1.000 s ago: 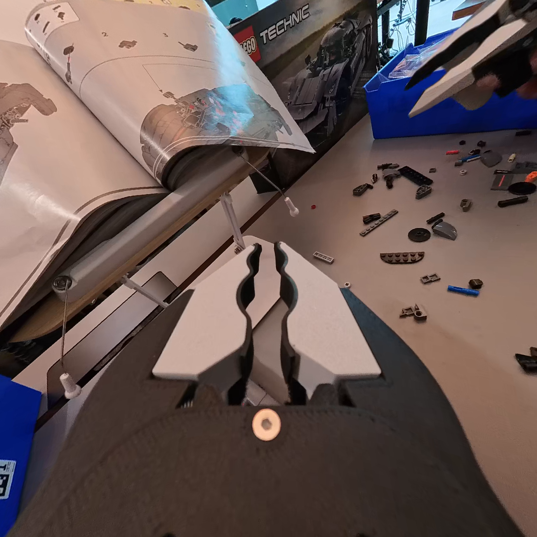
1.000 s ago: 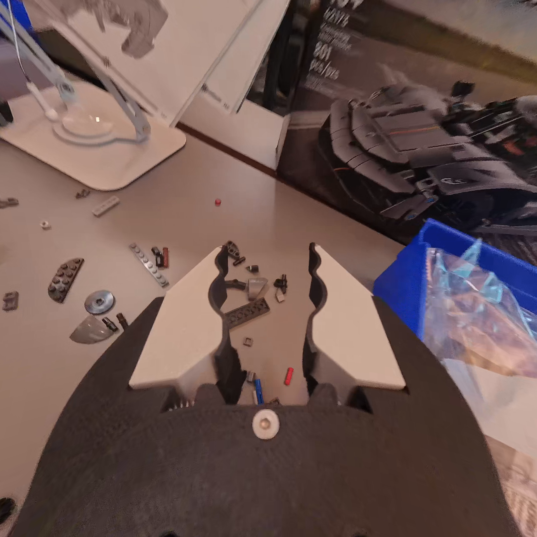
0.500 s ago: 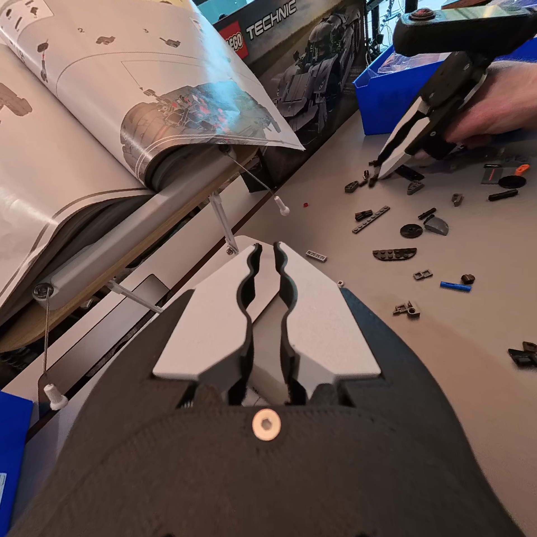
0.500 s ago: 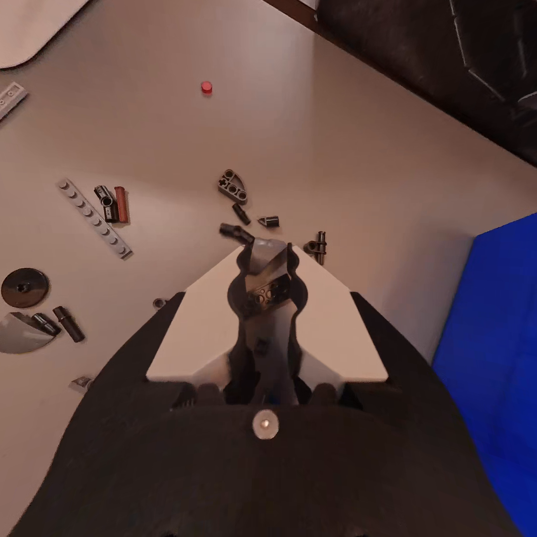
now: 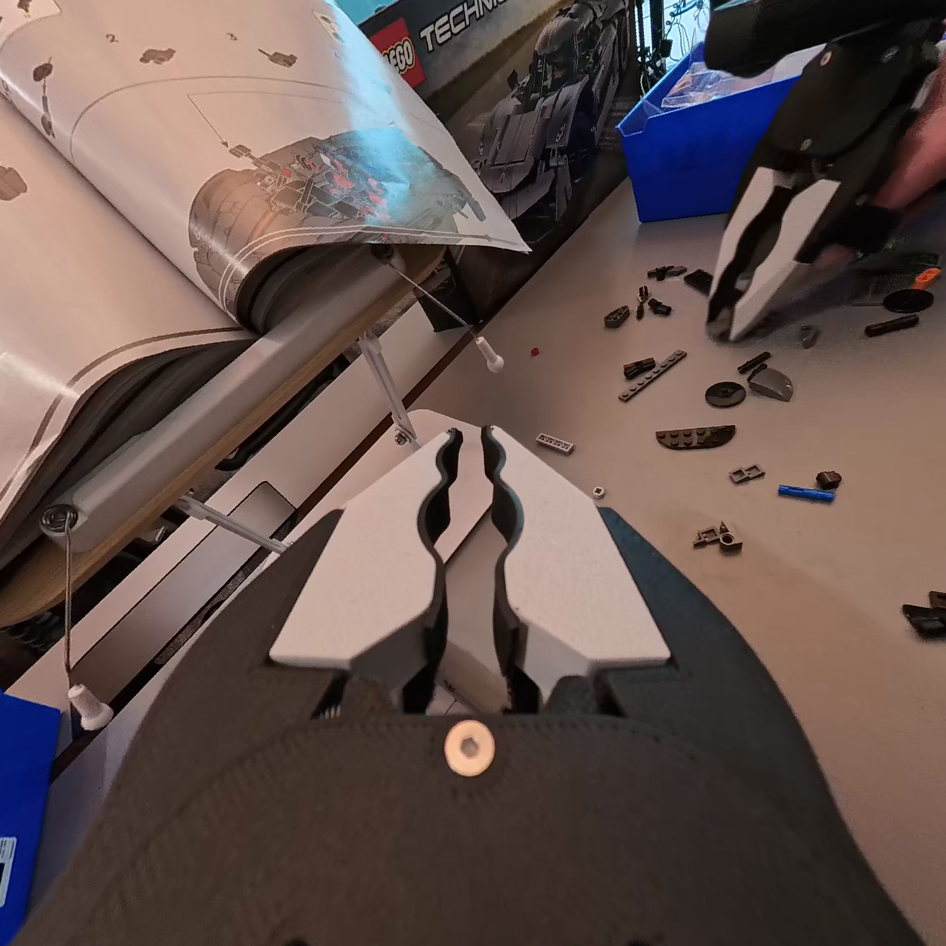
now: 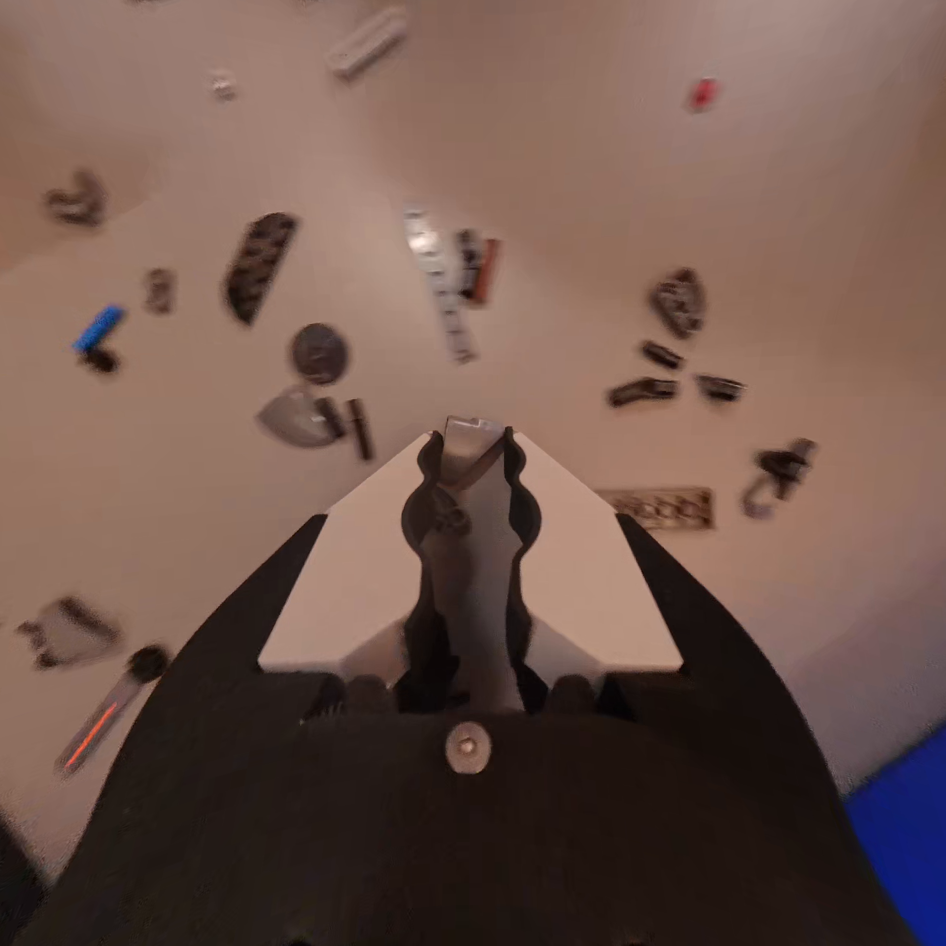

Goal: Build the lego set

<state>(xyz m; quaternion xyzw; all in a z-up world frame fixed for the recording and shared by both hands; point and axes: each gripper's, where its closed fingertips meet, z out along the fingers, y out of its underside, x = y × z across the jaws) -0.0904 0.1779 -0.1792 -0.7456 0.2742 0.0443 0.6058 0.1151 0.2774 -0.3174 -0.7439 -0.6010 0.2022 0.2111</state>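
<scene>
Right gripper lifted a small grey piece clear of the loose parts

Half a second after closing over the scatter beside the blue plastic bin [image 5: 681,153], the right gripper [image 6: 468,435] was up off the beige desk [image 6: 563,153], its jaws clamped on a small grey angled Lego piece [image 6: 463,440] whose tip jutted past them; motion blur hid its exact shape. The left gripper [image 5: 471,435] stayed near the open instruction booklet on its stand [image 5: 153,179], jaws nearly closed on nothing. With 1 part apparently secured, the remaining pieces, among them a dark grey half-round studded plate [image 5: 693,437] and a black round disc [image 5: 724,394], still lay unassembled.
</scene>
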